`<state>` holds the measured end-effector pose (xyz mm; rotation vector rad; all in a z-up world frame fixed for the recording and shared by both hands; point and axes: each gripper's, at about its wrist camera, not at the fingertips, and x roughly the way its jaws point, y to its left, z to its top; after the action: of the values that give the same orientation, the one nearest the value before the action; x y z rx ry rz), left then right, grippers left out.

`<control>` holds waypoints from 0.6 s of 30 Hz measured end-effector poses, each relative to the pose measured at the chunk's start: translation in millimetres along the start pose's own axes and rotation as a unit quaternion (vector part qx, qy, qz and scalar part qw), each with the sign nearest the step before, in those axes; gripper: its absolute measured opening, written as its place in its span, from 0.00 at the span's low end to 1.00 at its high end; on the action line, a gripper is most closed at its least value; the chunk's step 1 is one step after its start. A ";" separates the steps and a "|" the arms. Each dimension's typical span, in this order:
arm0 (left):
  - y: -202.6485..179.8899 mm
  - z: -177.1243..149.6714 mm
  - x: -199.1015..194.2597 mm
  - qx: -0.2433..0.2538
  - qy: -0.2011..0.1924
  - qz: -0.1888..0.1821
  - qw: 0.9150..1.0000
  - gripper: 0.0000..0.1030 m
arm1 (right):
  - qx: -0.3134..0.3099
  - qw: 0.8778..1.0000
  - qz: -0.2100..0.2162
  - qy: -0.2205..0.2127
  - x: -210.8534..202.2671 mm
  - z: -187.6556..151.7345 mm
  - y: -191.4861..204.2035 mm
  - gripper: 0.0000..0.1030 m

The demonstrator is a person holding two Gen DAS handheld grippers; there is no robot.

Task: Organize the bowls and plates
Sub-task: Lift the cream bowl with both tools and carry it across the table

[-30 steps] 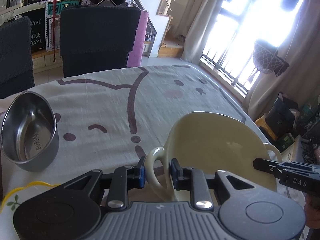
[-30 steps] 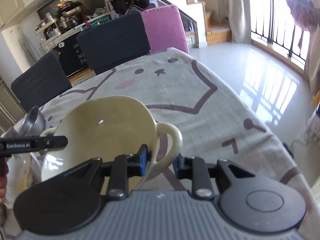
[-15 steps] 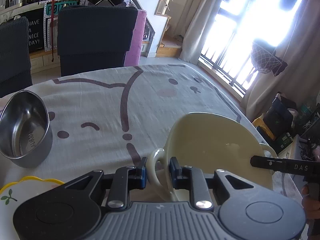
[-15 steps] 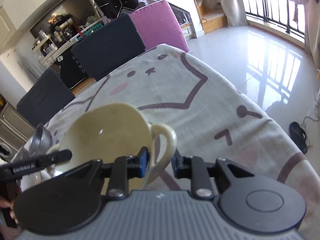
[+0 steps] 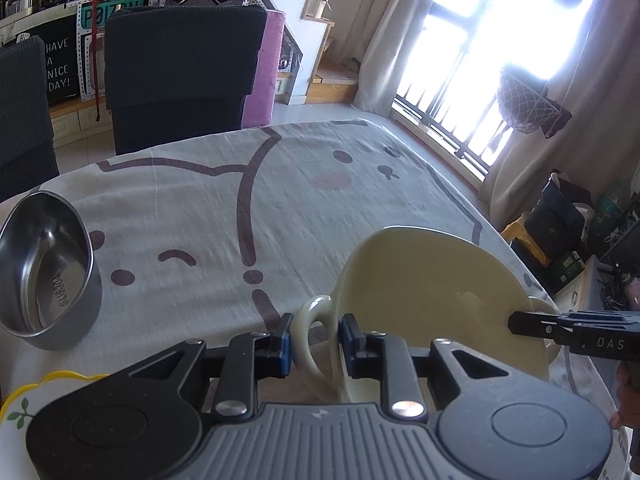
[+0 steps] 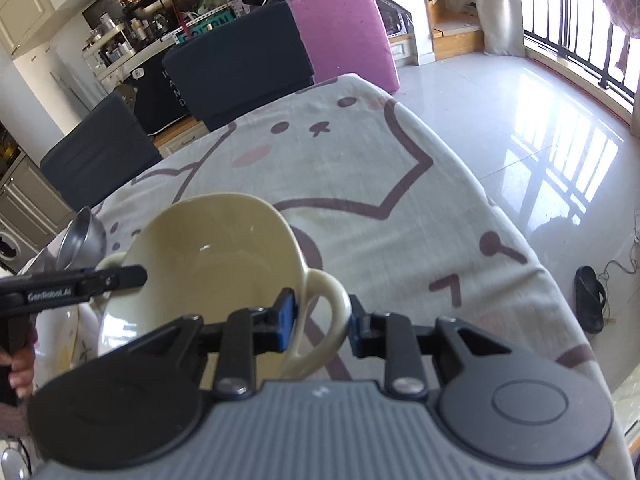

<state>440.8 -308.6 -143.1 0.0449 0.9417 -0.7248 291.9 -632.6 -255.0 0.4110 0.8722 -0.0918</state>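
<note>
A cream bowl (image 5: 432, 292) with a loop handle on each side hangs tilted just above the tablecloth. My left gripper (image 5: 315, 344) is shut on its left handle (image 5: 310, 320). In the right wrist view the same bowl (image 6: 208, 256) fills the lower left, and my right gripper (image 6: 322, 320) is shut on the right handle (image 6: 332, 300). Each gripper's finger shows at the bowl's far rim in the other view. A steel bowl (image 5: 48, 264) stands empty on the cloth to the left, seen small in the right wrist view as the steel bowl (image 6: 82, 238).
A white plate with a yellow scalloped rim (image 5: 24, 404) lies at the near left corner. The cat-print tablecloth (image 5: 248, 200) covers the table. Dark chairs (image 5: 180, 72) and a pink one (image 6: 340, 32) stand at the far edge. The table's right edge (image 6: 500, 216) drops to the tiled floor.
The right wrist view has tipped a little, showing more of the table and floor. Both grippers keep their hold on the bowl's handles, and the bowl has hardly shifted.
</note>
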 end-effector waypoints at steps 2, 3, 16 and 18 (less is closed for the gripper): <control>1.5 -0.3 -0.3 -0.005 0.002 -0.003 1.000 0.25 | -0.004 1.000 -0.003 -0.004 -0.8 -2.1 2.3 0.31; 2.7 -0.5 -0.8 -0.013 0.003 -0.004 1.000 0.24 | -0.004 1.000 -0.004 -0.005 -1.4 -3.1 2.7 0.31; 12.0 -13.5 -18.8 -0.063 -0.018 -0.026 0.998 0.23 | -0.025 0.999 -0.011 -0.042 -22.5 -14.8 11.2 0.29; 8.3 -14.0 -30.5 -0.064 -0.024 -0.024 0.997 0.23 | -0.017 0.999 -0.007 -0.046 -29.2 -16.4 11.5 0.29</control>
<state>424.2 -280.8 -131.0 -0.1078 0.9432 -0.7044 264.0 -618.2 -238.5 0.3663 0.7848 -0.1069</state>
